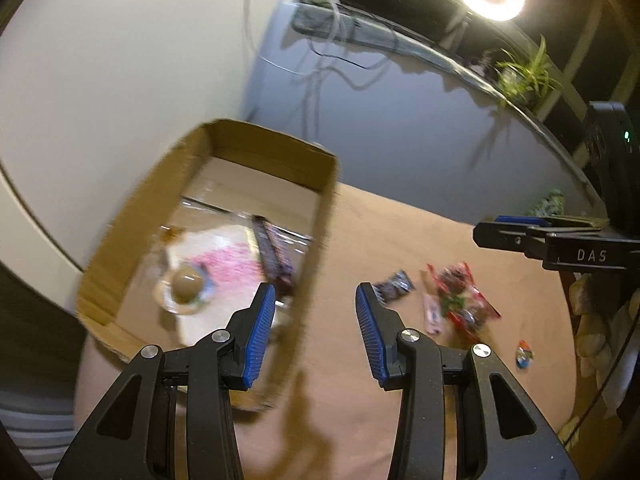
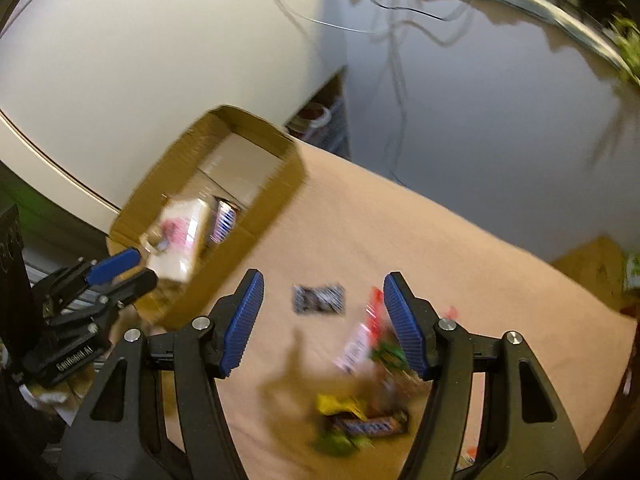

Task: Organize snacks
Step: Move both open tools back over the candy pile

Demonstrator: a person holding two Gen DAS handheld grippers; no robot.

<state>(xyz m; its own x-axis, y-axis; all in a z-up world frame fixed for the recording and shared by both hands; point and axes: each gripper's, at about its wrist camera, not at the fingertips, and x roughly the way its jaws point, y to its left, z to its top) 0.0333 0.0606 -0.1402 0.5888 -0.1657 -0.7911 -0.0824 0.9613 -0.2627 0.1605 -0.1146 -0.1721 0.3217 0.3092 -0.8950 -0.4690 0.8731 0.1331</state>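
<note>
Partway done: both grippers, left point(image 1: 316, 300) and right point(image 2: 323, 300), spread wide and empty, about 3 snacks already in cardboard box point(image 1: 320, 240), dark packet point(image 2: 319, 299) and blurred pile of wrappers point(image 2: 372, 380) left on tan table point(image 2: 460, 248).

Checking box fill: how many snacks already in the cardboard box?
3 visible in the cardboard box: white-pink packet, dark bar beside it, round clear-wrapped snack on the packet. Blurry; more may be hidden.
</note>
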